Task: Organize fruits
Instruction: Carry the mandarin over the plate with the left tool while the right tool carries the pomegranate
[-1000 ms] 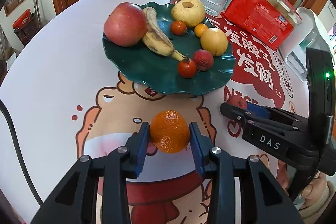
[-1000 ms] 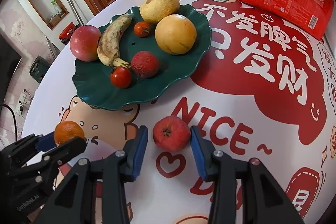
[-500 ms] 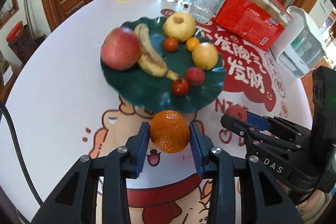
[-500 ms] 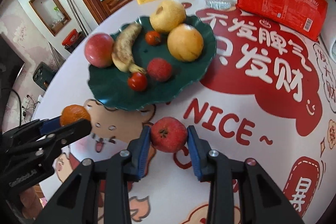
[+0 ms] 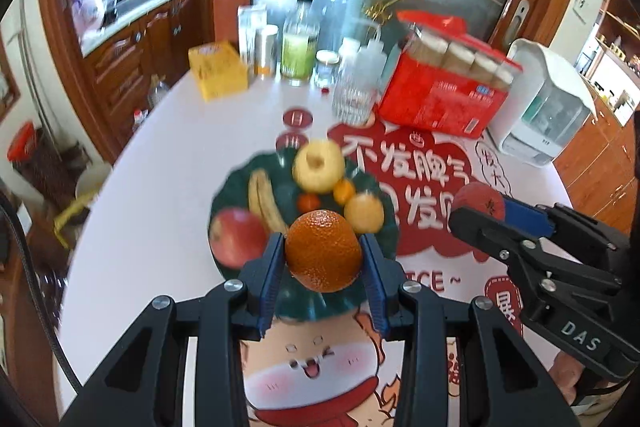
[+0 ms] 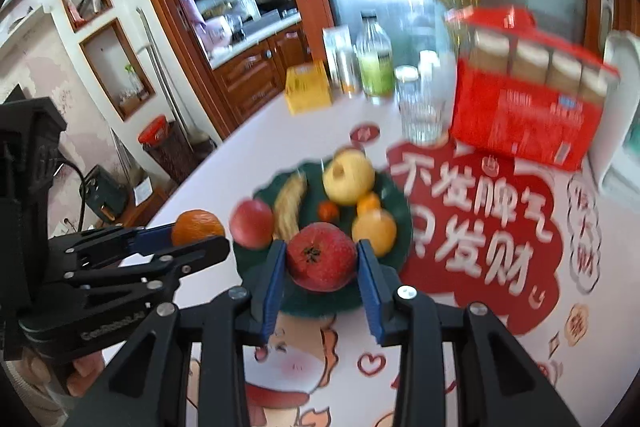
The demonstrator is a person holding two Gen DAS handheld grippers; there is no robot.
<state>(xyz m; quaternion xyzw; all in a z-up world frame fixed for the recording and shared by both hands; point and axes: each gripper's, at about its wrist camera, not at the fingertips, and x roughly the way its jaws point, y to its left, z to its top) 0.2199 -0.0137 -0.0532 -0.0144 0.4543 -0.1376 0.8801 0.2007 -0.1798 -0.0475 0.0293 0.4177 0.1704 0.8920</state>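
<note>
My left gripper [image 5: 323,257] is shut on an orange tangerine [image 5: 323,254], held in the air above the near rim of the dark green plate [image 5: 230,187]. My right gripper [image 6: 321,261] is shut on a small red fruit [image 6: 321,261], also lifted over the green plate [image 6: 400,203]. On the plate lie a red apple [image 5: 238,243], a banana [image 5: 262,201], a yellow pear-like fruit [image 5: 319,165], a yellow round fruit [image 5: 364,213] and small tomatoes. Each gripper shows in the other's view, the right gripper [image 5: 476,205] at the right and the left gripper [image 6: 196,227] at the left.
At the table's far side stand a red package [image 5: 444,87], a clear glass [image 5: 352,99], a green-labelled bottle [image 5: 298,47], a yellow box [image 5: 218,73] and a white appliance [image 5: 548,107]. A printed red and white cloth [image 5: 168,187] covers the round table. A hand [image 6: 48,367] holds the left gripper.
Both grippers rose off the table with their fruits and now hang above the plate. The right jaws closed onto the red fruit. The plate looks smaller and further below.
</note>
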